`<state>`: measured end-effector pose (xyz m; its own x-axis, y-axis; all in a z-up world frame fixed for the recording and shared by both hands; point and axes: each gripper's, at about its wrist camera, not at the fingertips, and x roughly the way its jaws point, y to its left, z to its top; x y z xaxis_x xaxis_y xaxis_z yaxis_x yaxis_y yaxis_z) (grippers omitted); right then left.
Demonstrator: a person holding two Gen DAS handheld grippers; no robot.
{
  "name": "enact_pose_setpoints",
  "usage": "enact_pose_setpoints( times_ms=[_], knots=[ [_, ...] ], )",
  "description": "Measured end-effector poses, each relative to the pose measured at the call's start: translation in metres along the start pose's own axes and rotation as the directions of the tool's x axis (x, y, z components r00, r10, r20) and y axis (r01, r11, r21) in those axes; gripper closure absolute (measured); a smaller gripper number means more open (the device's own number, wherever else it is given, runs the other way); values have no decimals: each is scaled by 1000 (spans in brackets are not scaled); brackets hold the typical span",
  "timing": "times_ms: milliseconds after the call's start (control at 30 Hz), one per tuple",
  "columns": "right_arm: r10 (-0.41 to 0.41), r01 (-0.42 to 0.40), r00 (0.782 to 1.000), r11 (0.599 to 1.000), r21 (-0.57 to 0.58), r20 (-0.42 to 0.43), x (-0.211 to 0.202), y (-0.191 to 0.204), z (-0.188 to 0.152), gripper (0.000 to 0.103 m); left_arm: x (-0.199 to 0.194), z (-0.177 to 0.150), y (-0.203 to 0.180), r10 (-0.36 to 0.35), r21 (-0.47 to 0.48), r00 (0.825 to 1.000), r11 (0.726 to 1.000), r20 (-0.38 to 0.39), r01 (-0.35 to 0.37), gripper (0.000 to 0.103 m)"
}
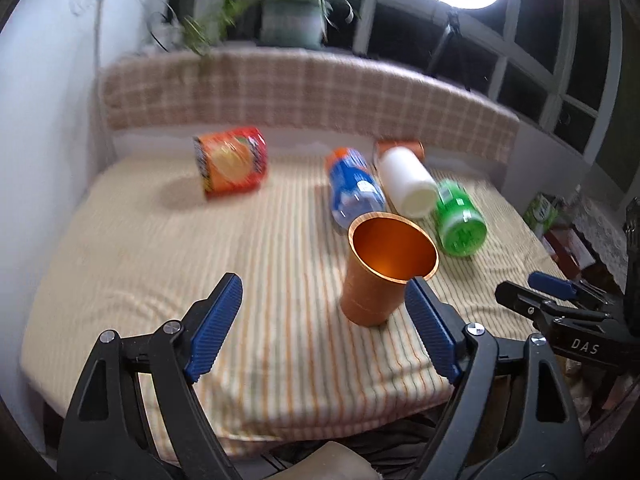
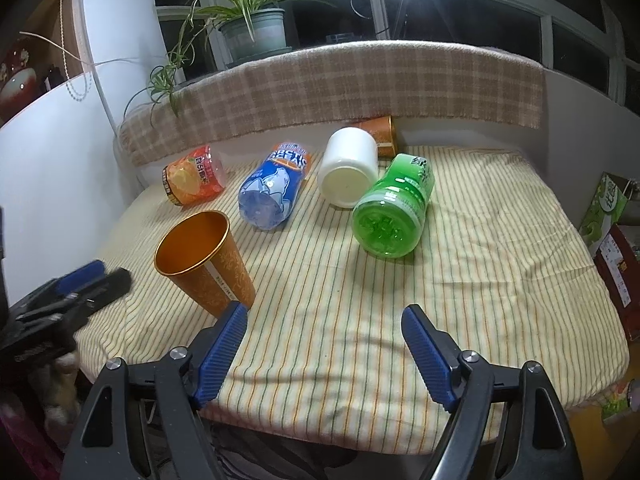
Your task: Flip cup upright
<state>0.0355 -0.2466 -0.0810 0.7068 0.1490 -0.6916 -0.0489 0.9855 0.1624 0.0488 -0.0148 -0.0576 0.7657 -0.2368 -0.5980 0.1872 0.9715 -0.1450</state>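
Observation:
An orange metal cup (image 1: pixel 384 268) stands upright, mouth up, on the striped tablecloth (image 1: pixel 160 260). It also shows in the right wrist view (image 2: pixel 204 258), at the left. My left gripper (image 1: pixel 324 292) is open and empty, its right fingertip just beside the cup's rim. My right gripper (image 2: pixel 324 322) is open and empty, with the cup just beyond its left finger. The right gripper appears at the right edge of the left wrist view (image 1: pixel 560 300). The left gripper shows blurred at the left of the right wrist view (image 2: pixel 80 284).
Lying on the cloth behind the cup: an orange jar (image 2: pixel 194 180), a blue bottle (image 2: pixel 276 188), a white container (image 2: pixel 350 168), a green jar (image 2: pixel 394 206), an orange can (image 2: pixel 378 132). A plaid-covered ledge (image 2: pixel 340 84) and potted plant (image 2: pixel 256 32) stand behind. Boxes (image 2: pixel 608 216) sit at the right.

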Motion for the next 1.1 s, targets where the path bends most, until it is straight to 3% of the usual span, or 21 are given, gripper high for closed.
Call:
enact_pose_setpoints(
  times_ms=[67, 233, 367, 467, 633, 1100],
  knots=[
    [-9, 9, 1000, 1000, -5, 13, -2, 1, 1, 20, -11, 1, 1, 29, 1, 999, 1000, 43, -29, 16],
    [-43, 45, 996, 999, -21, 73, -12, 9, 4, 13, -38, 2, 3, 95, 1, 984, 995, 151, -96, 1],
    [-71, 75, 989, 997, -30, 127, -22, 15, 7, 7, -53, 4, 1, 136, 14, 969, 990, 204, -142, 1],
    [-93, 100, 981, 994, -39, 168, -29, 20, 9, 0, -57, 4, 0, 154, 24, 963, 986, 222, -163, 1],
    [-119, 134, 966, 989, -53, 230, -41, 29, 12, 0, -62, 2, -4, 172, 29, 958, 983, 230, -183, 1],
    [-119, 136, 963, 989, -54, 244, -47, 31, 12, 0, -66, 1, -6, 176, 30, 959, 982, 222, -187, 0]
  ],
)
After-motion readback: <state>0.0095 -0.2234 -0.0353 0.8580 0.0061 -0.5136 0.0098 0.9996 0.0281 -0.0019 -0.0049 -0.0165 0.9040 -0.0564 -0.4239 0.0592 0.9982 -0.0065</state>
